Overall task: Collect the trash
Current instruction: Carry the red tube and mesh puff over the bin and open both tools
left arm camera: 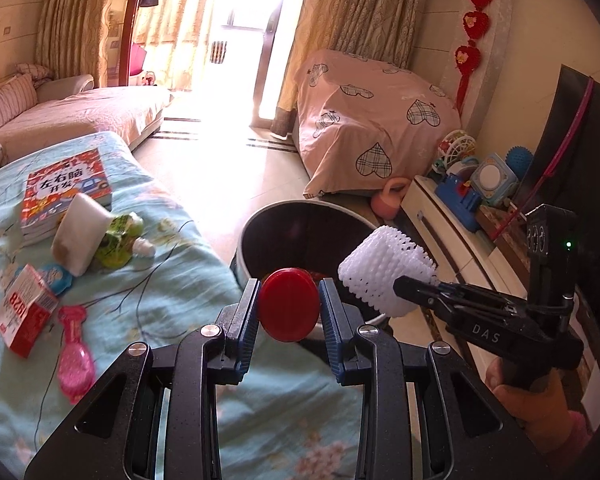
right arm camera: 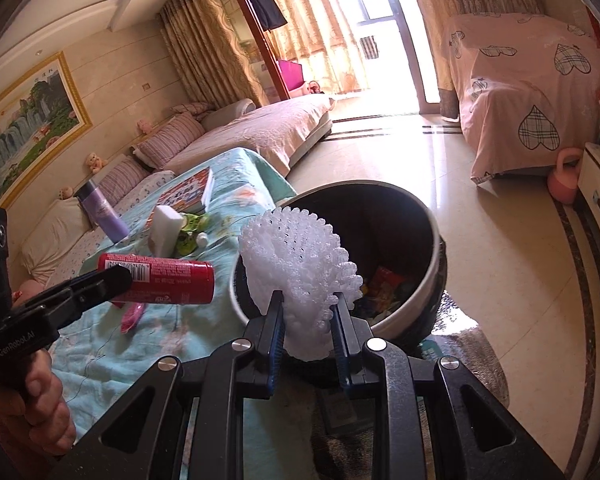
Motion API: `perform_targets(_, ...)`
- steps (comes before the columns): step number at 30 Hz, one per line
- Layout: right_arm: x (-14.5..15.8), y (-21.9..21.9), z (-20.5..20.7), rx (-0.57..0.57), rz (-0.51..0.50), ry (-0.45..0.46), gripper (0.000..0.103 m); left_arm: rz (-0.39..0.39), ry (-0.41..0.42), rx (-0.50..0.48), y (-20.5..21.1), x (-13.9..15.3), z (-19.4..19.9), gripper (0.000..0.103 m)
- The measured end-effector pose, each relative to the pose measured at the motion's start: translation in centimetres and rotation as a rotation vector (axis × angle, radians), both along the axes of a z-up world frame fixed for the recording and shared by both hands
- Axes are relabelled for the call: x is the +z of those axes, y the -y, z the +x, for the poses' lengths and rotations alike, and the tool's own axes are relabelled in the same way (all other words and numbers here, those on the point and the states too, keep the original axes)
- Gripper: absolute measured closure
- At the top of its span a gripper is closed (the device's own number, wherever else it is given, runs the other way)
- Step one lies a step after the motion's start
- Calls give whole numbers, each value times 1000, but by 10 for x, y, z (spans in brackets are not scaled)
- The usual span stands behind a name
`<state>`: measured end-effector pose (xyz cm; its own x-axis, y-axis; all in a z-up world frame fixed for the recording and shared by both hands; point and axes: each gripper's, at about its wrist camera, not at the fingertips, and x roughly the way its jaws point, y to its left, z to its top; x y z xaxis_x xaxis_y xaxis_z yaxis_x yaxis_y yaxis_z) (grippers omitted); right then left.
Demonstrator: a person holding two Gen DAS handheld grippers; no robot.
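The left gripper clamps a red can; the right gripper pinches a foam net. Both hang at the bin's near rim. Best carry each fully over the mouth before letting go. More litter lies on the blue-covered table; sunlit living room.

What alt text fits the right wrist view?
The right gripper clamps a white foam fruit net at the rim of a dark trash bin. Beside it, the left gripper holds a red can over a floral-covered table.
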<state>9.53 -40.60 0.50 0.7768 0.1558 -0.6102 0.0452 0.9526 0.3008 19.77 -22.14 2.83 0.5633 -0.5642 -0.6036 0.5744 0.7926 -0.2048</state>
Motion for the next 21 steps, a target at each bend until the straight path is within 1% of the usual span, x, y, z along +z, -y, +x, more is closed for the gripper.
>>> perform_targets(5, 2, 11, 10, -16, -16, -11, 81, 5, -14, -11, 20, -2, 16, 75)
perform_targets(10, 0, 20, 23, -25, -32, -30, 81, 27, -27, -21, 36, -11, 28, 75)
perform_targets(21, -11, 28, 44, -15, -70, -88, 79, 53, -63, -27, 52, -26, 45, 75)
